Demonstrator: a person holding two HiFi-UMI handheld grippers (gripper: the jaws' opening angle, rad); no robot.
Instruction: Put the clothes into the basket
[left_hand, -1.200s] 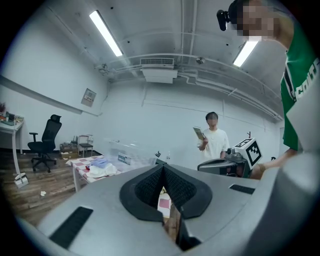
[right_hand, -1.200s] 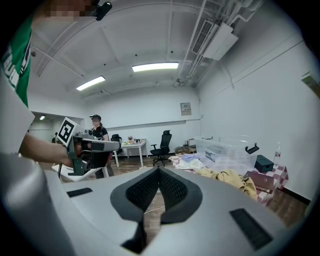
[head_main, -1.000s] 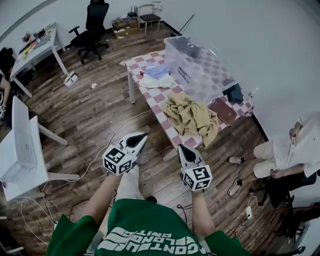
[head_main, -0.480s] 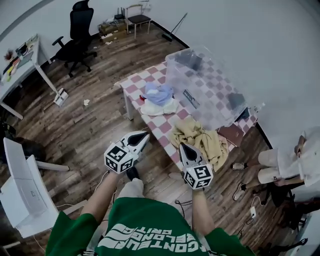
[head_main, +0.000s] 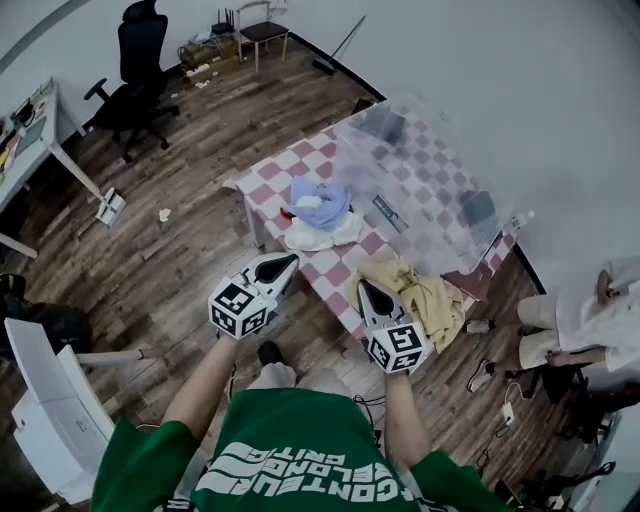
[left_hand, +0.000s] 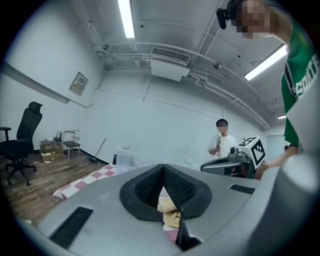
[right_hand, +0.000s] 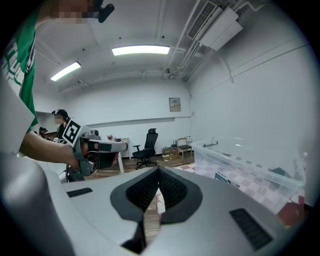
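Observation:
A table with a red-and-white checked cloth holds a clear plastic basket along its far side. A blue and white garment pile lies on the table's left part. A tan garment lies heaped at the near edge and hangs over it. My left gripper is shut and empty, just short of the table's near edge. My right gripper is shut and empty too, right beside the tan garment. Through the left gripper's jaws a bit of tan cloth shows.
A seated person is at the table's right end. A black office chair stands at the back left, white desks at the left. A dark item and a brown one lie by the basket. Cables run over the wooden floor.
I have walked toward the table, so it and the clothes sit closer under both grippers. Both grippers stayed shut and held side by side.

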